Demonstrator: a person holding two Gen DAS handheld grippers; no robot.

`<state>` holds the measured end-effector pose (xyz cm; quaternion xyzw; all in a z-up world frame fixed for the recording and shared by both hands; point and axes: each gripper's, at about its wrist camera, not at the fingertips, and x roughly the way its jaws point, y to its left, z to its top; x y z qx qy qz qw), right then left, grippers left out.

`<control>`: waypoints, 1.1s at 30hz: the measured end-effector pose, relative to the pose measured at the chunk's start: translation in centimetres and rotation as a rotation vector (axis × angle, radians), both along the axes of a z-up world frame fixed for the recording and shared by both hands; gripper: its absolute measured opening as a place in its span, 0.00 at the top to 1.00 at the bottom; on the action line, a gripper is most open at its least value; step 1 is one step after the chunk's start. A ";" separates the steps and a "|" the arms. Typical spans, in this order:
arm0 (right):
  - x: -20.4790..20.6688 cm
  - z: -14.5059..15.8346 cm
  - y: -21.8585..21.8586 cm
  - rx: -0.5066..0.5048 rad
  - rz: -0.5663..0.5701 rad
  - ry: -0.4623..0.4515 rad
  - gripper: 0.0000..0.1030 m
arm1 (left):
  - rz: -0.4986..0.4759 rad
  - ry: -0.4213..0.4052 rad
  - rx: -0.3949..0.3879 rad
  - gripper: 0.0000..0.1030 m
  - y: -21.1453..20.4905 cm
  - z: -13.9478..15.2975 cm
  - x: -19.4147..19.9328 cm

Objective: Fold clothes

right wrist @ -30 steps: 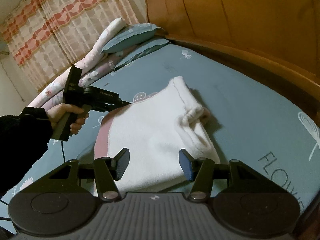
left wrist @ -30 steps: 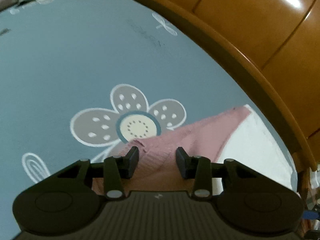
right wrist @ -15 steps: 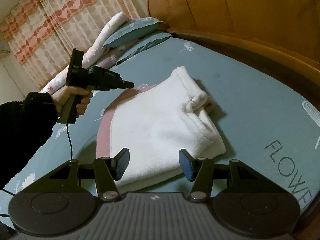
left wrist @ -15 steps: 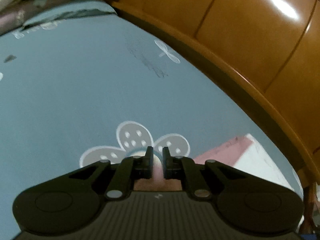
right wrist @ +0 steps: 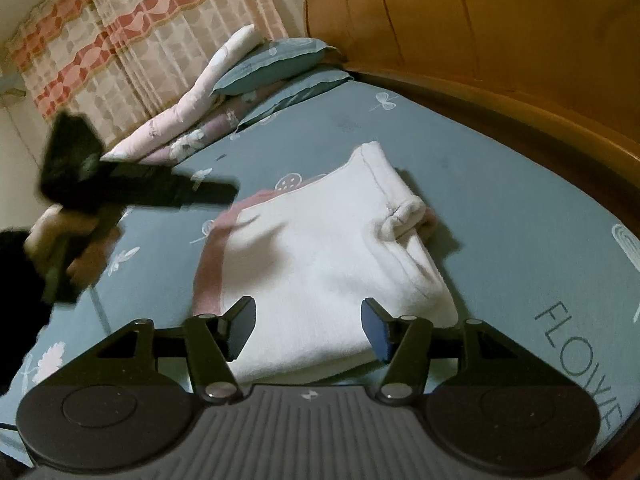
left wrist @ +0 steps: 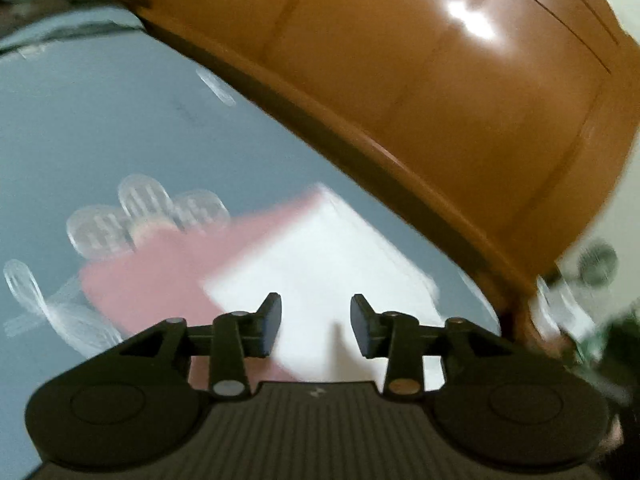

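A folded white garment with a pink band (right wrist: 320,248) lies flat on the blue-grey bed sheet (right wrist: 500,184). My right gripper (right wrist: 308,316) hovers over its near edge; the jaws are opening and nothing is between them. My left gripper (right wrist: 228,194), held by a hand (right wrist: 72,248) in a dark sleeve, is blurred and hangs in the air to the left of the garment. In the left wrist view the garment (left wrist: 320,248) lies below and beyond the left gripper (left wrist: 316,312), whose jaws are opening with no cloth between the pads.
A curved wooden headboard (right wrist: 480,20) rims the far and right side of the bed. Blue pillows (right wrist: 272,64) and a rolled pale quilt (right wrist: 192,100) lie at the back left, in front of a patterned curtain (right wrist: 120,40).
The left gripper closed at the garment's pink edge, then opened, rose and swung away to the left. The garment's left part now lies flatter. The right gripper stayed put.
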<state>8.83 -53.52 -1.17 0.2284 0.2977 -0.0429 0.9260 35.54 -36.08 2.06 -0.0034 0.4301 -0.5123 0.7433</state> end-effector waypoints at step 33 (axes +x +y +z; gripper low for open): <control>4.7 -1.3 4.7 -0.327 0.141 0.198 0.25 | 0.204 -0.101 0.141 0.31 7.3 -0.8 -8.3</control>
